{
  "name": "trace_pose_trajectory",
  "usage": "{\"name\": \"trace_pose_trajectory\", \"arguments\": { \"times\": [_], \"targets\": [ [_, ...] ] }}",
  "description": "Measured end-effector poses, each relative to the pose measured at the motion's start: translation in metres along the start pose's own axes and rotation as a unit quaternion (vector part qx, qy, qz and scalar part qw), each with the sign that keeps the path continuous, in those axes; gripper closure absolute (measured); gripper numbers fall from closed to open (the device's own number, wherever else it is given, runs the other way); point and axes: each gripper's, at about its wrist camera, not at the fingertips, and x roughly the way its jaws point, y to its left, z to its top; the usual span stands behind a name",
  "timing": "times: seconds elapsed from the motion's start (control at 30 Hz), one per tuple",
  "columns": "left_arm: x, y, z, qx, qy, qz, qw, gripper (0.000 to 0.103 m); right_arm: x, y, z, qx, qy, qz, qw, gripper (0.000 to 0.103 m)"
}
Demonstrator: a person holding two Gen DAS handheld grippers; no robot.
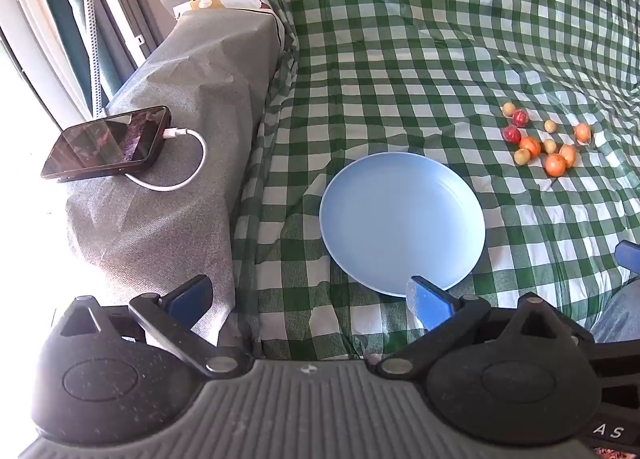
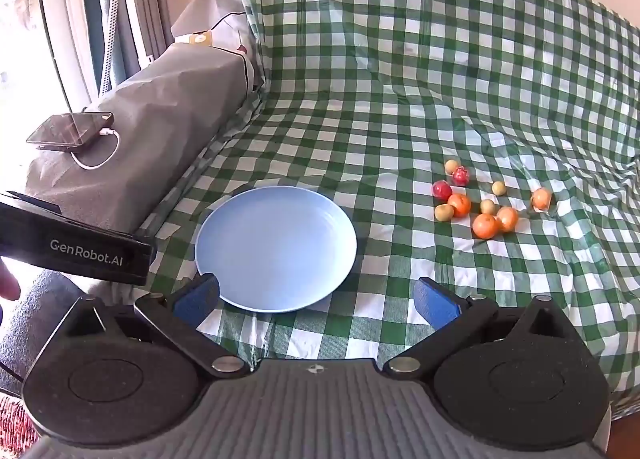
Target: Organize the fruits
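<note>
A light blue plate (image 1: 402, 221) lies bare on the green checked cloth; it also shows in the right wrist view (image 2: 276, 247). To its right is a loose cluster of several small fruits (image 1: 546, 139): orange ones (image 2: 485, 226), red ones (image 2: 441, 190) and pale yellow-green ones (image 2: 444, 212). My left gripper (image 1: 308, 295) is open and empty, just short of the plate's near edge. My right gripper (image 2: 316, 295) is open and empty, in front of the plate. The fruits lie well ahead and to the right of both grippers.
A grey covered armrest (image 1: 180, 131) runs along the left, with a phone (image 1: 106, 143) on a white charging cable (image 1: 188, 163). The left gripper's body (image 2: 72, 247) shows at the left in the right wrist view. The checked cloth (image 2: 440, 59) rises up the backrest behind.
</note>
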Motion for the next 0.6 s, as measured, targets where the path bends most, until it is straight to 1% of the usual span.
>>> {"name": "trace_pose_trajectory", "arguments": {
  "times": [0.6],
  "targets": [
    [0.0020, 0.0015, -0.0013, 0.003, 0.002, 0.000, 1.0000, 0.000, 0.0005, 0.0019, -0.0016, -0.003, 0.001, 0.000, 1.000, 0.000]
  ]
}}
